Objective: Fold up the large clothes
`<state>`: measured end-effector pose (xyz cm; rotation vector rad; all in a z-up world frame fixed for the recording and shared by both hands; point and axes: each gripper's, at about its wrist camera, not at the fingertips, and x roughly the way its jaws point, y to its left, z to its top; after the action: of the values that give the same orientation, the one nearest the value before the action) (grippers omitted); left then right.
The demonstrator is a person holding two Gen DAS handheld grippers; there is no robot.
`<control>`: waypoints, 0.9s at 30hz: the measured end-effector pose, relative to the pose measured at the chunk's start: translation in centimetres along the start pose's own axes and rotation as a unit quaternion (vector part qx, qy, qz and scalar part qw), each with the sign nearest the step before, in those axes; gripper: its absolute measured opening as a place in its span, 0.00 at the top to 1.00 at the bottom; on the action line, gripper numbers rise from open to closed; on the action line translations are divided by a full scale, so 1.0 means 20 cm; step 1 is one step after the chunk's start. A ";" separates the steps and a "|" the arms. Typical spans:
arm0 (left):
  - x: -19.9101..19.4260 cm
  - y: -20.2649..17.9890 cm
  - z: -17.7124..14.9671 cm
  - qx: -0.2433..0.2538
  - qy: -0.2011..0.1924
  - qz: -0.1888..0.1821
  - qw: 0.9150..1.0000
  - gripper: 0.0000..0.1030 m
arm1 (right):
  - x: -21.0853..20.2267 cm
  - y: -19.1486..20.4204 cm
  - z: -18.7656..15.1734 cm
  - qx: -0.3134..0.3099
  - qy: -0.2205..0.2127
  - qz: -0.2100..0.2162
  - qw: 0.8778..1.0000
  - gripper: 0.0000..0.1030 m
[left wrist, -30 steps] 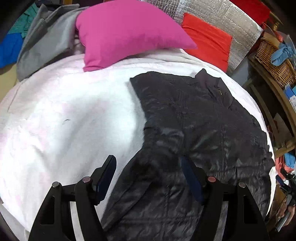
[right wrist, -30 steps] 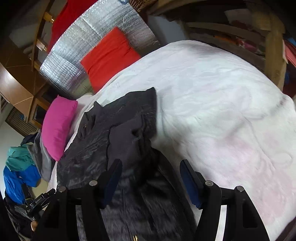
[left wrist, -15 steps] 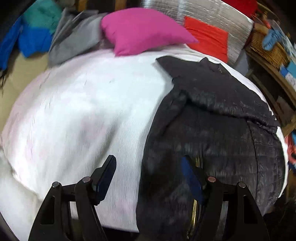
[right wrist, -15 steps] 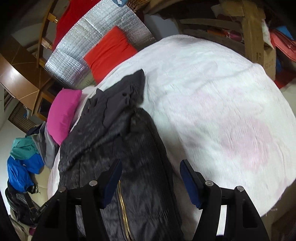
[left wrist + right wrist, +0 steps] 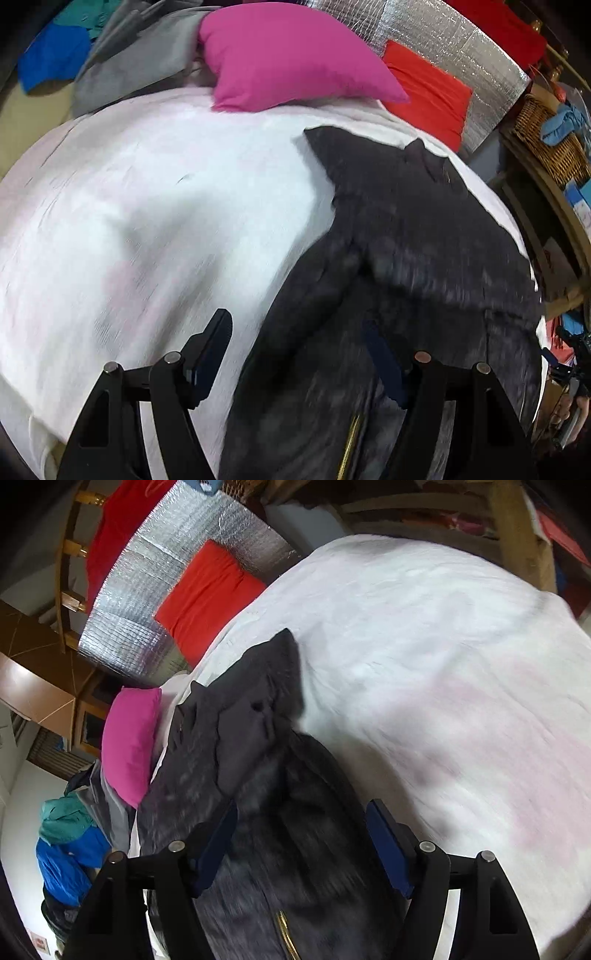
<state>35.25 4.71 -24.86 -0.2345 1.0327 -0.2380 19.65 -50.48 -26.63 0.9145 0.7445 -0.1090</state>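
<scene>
A large black quilted jacket with a gold zipper lies on a bed with a white cover. Its sleeves are folded in over the body. My left gripper is open and empty above the jacket's near left edge. In the right wrist view the jacket stretches away toward the pillows, and my right gripper is open and empty above its lower part near the right edge. Both views are motion-blurred.
A pink pillow and a red pillow lie at the head of the bed against a silver foil panel. Grey, blue and teal clothes are piled at the far left. A wicker basket and wooden shelves stand at the right.
Both grippers pulled back toward the foot of the bed, then moved in over the jacket again. The jacket's lower hem with the gold zipper came into view. Both grippers stayed open.
</scene>
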 end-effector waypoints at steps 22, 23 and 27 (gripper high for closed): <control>0.13 -0.01 0.06 0.028 0.024 0.035 0.999 0.29 | 0.32 0.19 0.02 -0.078 0.026 -0.064 0.995 0.31; 0.11 0.02 0.05 0.019 0.026 0.031 0.999 0.29 | 0.29 0.20 0.02 -0.081 0.022 -0.062 0.995 0.31; -0.04 0.11 -0.01 0.009 0.015 0.023 1.000 0.29 | 0.12 0.19 -0.03 -0.065 0.000 -0.028 0.997 0.27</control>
<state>34.87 7.04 -24.97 -0.1907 1.0645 -0.2092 22.56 -47.10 -25.78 0.7690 0.7684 -0.1095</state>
